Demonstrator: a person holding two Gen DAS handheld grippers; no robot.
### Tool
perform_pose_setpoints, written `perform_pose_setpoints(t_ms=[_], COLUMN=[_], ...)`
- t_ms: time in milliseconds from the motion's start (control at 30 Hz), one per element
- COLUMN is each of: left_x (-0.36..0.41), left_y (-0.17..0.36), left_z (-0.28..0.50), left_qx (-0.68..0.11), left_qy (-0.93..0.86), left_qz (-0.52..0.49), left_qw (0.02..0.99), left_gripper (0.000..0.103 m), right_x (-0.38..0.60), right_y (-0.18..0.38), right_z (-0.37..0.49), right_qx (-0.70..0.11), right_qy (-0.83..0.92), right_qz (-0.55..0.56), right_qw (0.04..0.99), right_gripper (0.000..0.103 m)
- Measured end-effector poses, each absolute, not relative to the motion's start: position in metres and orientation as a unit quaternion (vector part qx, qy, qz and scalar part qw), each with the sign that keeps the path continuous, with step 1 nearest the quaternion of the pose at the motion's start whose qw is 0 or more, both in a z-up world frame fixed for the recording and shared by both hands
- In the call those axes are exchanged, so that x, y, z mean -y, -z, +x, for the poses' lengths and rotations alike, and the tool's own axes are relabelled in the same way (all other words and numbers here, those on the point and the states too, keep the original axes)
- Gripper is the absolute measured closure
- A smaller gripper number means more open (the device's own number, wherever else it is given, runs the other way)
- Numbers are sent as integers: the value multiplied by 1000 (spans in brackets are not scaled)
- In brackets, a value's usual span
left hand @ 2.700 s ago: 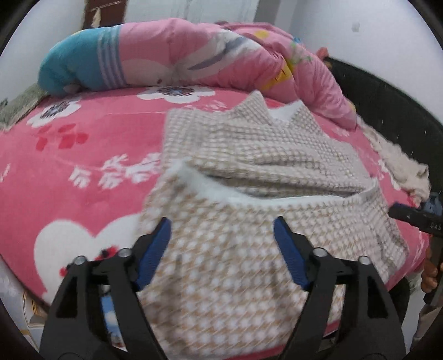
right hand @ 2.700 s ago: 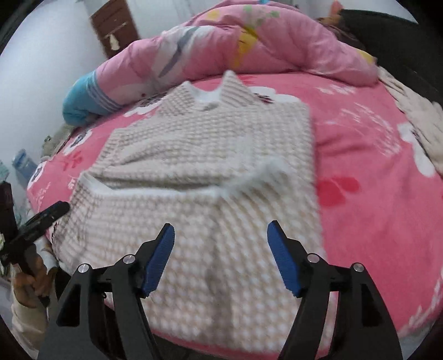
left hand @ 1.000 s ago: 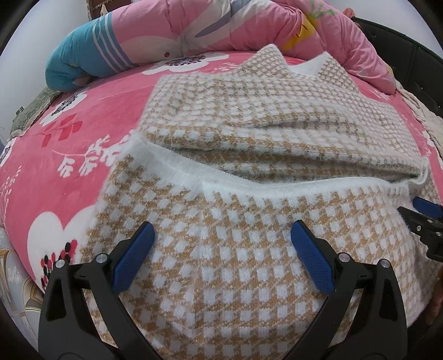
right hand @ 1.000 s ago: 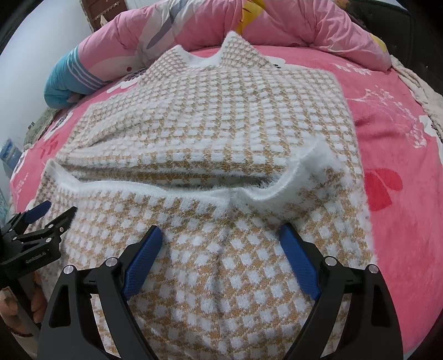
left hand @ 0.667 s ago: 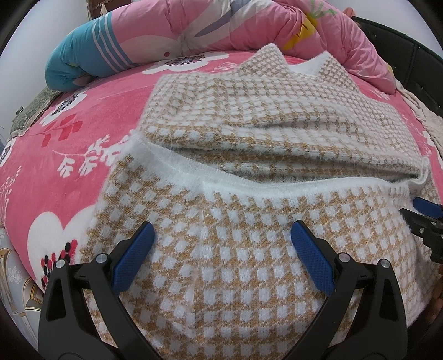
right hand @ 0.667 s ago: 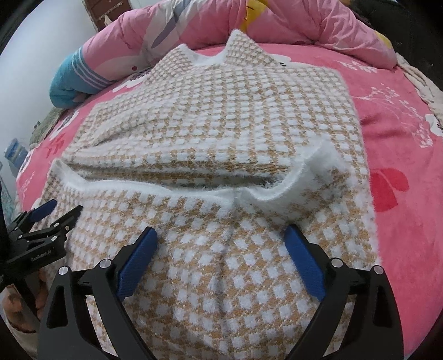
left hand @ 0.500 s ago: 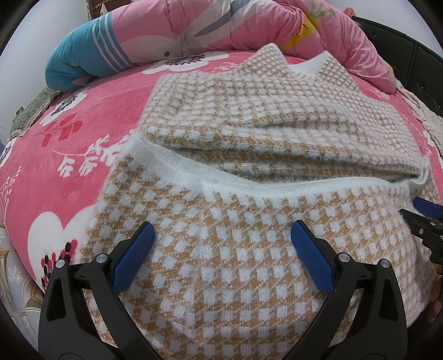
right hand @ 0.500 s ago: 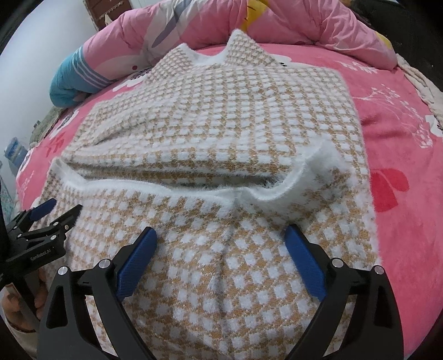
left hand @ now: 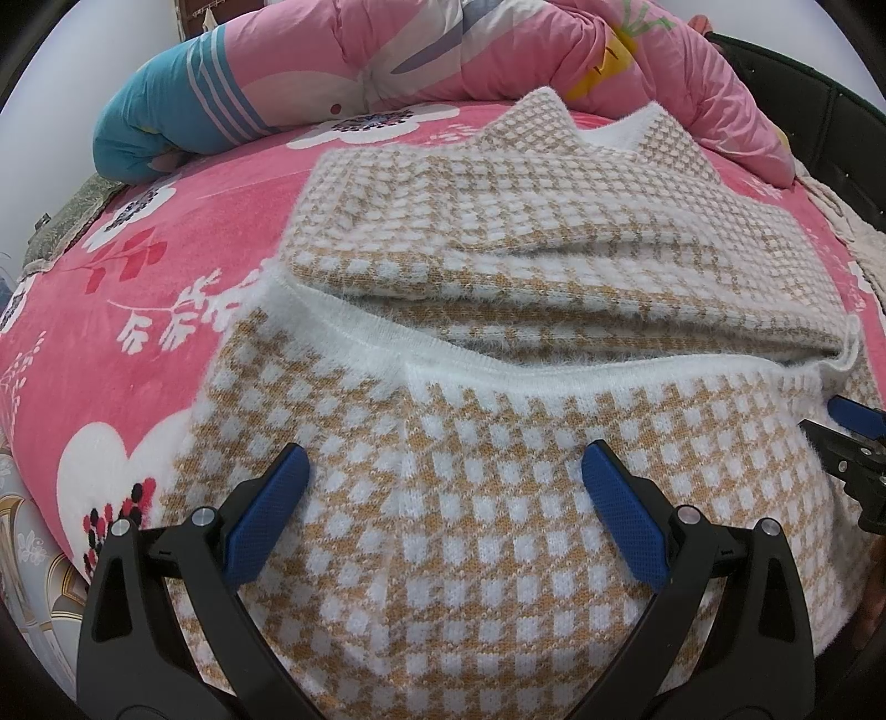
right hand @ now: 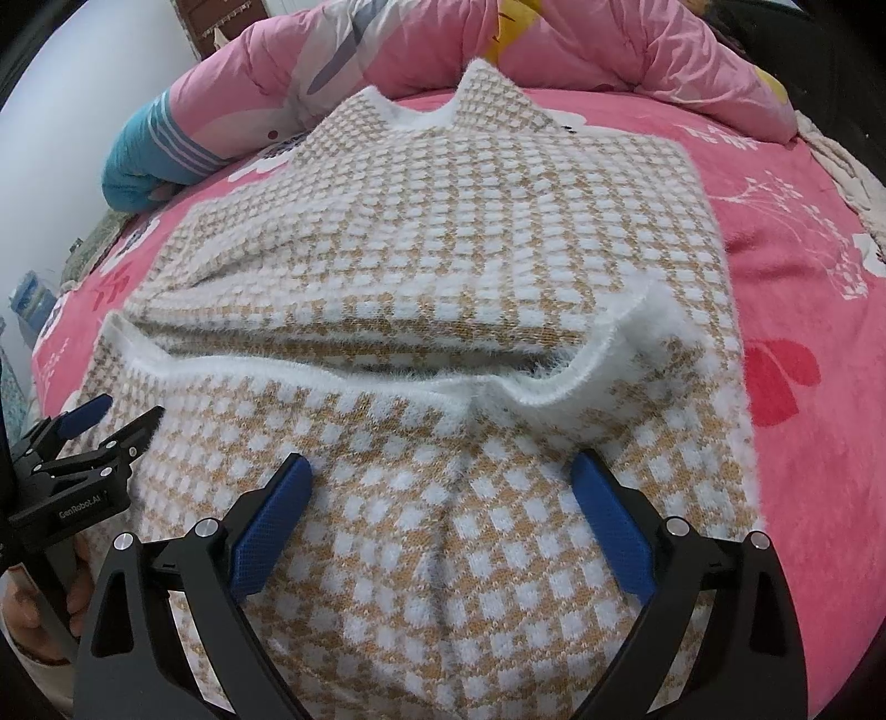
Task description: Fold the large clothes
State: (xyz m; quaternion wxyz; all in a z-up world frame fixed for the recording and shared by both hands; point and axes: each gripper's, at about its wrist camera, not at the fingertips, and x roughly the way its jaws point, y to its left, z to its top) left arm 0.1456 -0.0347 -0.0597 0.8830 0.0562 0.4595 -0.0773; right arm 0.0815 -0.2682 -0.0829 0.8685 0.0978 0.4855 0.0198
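The checked sweater point(left hand: 498, 343) lies where it lay half a second ago, no fold shifted; compared with nearly three seconds back, both grippers have come in much closer and lower over its near end, so the knit now fills most of each view. It is a fuzzy tan-and-white houndstooth sweater, spread on the pink floral bedspread point(left hand: 166, 260), its long axis running from the near edge of the bed away toward the heaped bedding. The pointed collar point(right hand: 443, 99) faces the far end, almost touching the pink quilt point(left hand: 443, 50). The near part is already turned up over the body, its white ribbed hem point(right hand: 343, 376) lying crosswise about halfway along; on the right side that hem curls up into a loose fluffy lip point(right hand: 637, 327).

The left gripper point(left hand: 443, 504) hovers over the folded-up near section toward the sweater's left side, its blue-padded fingers spread wide with nothing between them. The right gripper point(right hand: 440, 498) hovers over the same section toward the right side, likewise spread apart and holding nothing. Each shows at the edge of the other's view, just beside the sweater's side edge.

Beyond the quilt's pink bulk a teal striped end point(left hand: 166, 127) sticks out on the left. A dark bed frame point(left hand: 803, 111) curves along the right.
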Motion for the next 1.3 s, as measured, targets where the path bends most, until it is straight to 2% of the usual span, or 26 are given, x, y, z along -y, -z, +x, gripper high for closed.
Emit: perform_pose_setpoints(t_ms=[1300], left_x=[34], left_y=[61], left_z=[145], left_qx=[-460], left_qy=[76], left_qz=[61], left_qw=[883], left_gripper=[6], right_x=[269], right_y=[83], right_z=[80], right_qx=[-480], right_qy=[-23], right_qz=[97], right_qw=[871], right_gripper=[10])
